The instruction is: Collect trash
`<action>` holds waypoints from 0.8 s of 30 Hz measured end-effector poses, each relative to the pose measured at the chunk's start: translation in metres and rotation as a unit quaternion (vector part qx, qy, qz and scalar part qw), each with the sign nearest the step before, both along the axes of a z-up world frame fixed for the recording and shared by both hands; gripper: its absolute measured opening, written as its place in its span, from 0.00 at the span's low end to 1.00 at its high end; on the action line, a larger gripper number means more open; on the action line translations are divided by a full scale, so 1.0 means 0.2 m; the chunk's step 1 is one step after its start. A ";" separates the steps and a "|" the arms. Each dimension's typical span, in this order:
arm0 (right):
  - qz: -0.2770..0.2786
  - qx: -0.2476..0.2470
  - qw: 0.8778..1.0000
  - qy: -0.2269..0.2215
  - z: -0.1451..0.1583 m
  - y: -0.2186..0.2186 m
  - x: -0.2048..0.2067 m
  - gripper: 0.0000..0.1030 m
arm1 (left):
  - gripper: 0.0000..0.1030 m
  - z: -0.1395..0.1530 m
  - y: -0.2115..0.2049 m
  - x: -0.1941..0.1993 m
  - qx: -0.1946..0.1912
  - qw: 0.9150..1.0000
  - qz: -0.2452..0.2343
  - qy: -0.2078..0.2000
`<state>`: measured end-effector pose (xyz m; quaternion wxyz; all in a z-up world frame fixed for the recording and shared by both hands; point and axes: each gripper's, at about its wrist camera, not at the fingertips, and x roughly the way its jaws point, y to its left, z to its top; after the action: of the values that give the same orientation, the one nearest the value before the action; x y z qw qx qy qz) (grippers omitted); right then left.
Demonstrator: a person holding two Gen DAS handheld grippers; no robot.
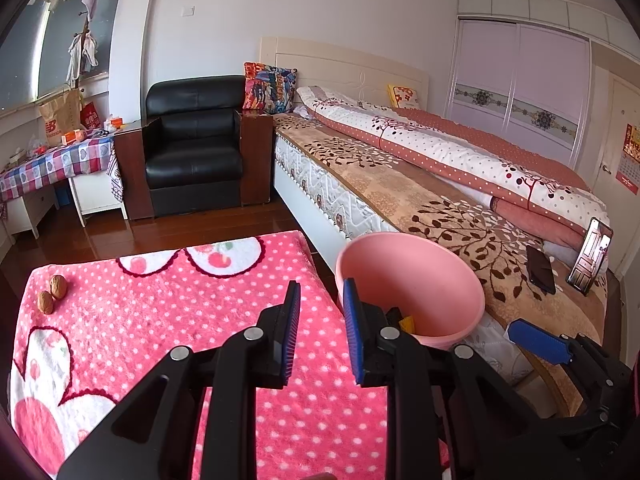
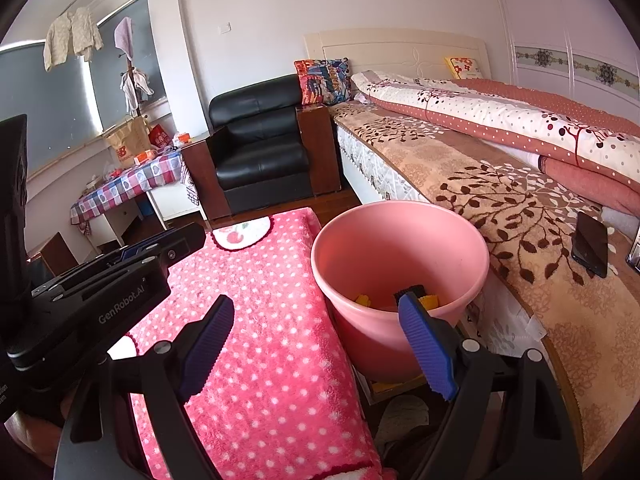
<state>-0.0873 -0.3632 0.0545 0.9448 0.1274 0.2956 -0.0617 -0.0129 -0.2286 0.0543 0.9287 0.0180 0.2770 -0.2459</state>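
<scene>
Nearest, the left gripper is open a little and holds nothing. The right gripper is wide open, also empty. Beyond them, two walnuts lie at the far left of the pink blanket, well apart from the pink bucket, which already holds yellow scraps. I think the round walnuts could slip from the fingers and roll away.

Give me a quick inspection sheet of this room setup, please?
Surface: pink polka-dot blanket.
Job's things: pink bucket beside it, yellow and dark scraps inside; two walnuts on the blanket's far left.
Clutter: dark phone on the bed.
Grippers: left tool open, empty; right tool open, empty.
Cables: nothing seen.
Surroundings: black armchair, checked-cloth table, wardrobe.
</scene>
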 end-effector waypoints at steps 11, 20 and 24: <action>0.001 0.000 1.000 0.001 0.00 0.02 0.00 0.81 | 0.21 -0.01 0.03 0.01 -0.002 1.000 0.004 0.001; 0.001 0.000 1.000 0.003 0.00 0.03 0.00 0.81 | 0.21 -0.02 0.03 0.02 0.001 1.000 0.007 0.004; 0.001 0.000 1.000 0.004 0.00 0.03 0.00 0.81 | 0.21 -0.03 0.03 0.03 0.002 1.000 0.009 0.006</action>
<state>-0.0864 -0.3572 0.0544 0.9438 0.1265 0.2992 -0.0610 -0.0067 -0.2220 0.0490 0.9291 0.0158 0.2832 -0.2375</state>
